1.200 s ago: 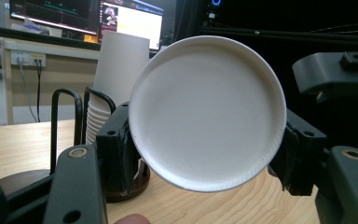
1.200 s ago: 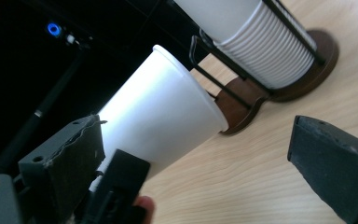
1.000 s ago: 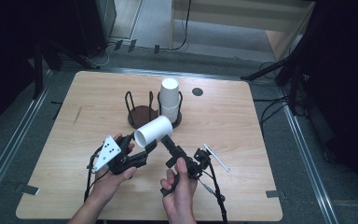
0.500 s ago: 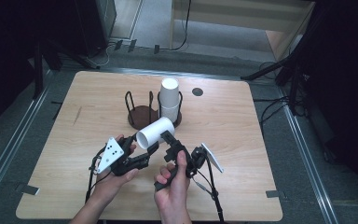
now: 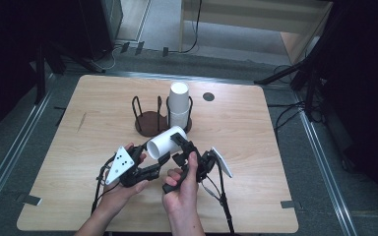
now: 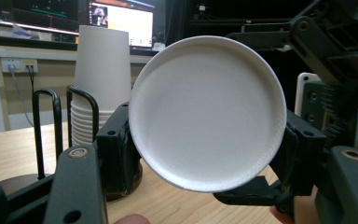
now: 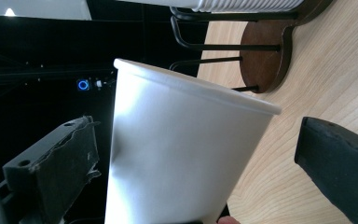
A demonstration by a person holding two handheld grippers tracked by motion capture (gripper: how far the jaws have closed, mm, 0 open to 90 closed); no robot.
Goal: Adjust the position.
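White paper cup (image 5: pixel 166 141) lay sideways at frame centre above the wooden surface (image 5: pixel 275 147).
Left tongs (image 5: pixel 158 158) clenched its base; right tongs (image 5: pixel 179 142) straddled it, spread apart.

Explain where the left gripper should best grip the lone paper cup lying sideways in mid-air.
Grip the paper cup across its narrower base end, coming from the person's left: it lies sideways, base toward the left gripper, while the right gripper stands at its mouth end.
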